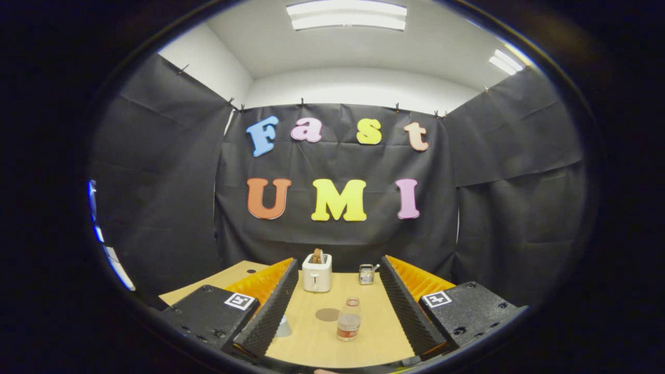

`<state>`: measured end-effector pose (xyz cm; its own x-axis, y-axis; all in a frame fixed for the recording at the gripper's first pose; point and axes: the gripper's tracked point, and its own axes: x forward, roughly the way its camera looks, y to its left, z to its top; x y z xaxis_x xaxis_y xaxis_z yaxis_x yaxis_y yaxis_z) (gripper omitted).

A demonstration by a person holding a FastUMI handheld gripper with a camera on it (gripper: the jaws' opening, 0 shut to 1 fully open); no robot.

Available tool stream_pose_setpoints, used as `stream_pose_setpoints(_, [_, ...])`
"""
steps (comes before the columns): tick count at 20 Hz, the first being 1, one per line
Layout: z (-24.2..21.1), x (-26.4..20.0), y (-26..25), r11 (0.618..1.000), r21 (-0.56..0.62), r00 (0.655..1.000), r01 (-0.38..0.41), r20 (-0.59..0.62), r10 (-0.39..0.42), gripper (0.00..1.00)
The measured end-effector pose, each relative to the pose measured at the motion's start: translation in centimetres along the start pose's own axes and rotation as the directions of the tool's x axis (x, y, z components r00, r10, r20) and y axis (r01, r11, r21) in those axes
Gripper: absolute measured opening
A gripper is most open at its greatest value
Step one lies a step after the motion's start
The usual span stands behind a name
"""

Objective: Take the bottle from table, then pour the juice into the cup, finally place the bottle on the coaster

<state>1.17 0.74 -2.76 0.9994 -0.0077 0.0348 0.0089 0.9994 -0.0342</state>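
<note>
With nothing gripped, I'm holding my gripper (340, 311) spread wide above the table (374, 337). Bottle (349, 319) is standing upright between my fingers at 12 o'clock, slightly right of centre, untouched. Cup (283, 328) is peeking out beside my left finger at 10 o'clock. Coaster (327, 314) is lying just beyond the bottle at 11. Toaster (317, 272) and a small metal rack (367, 274) are sitting farther back. I'm planning to centre on the bottle's body, descend level, then close.

bottle (348, 319): clear, upright on the table, between the fingers, apart from both
coaster (327, 314): round, brown, flat, just beside the bottle
cup (283, 327): pale, partly hidden behind the left finger
</note>
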Motion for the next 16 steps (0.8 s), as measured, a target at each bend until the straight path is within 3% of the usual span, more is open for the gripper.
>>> stream_pose_setpoints(16, [-10.1, 5.1, -1.3, 1.000, 0.013, 0.999, 0.017, -0.035, -0.017, 1.00])
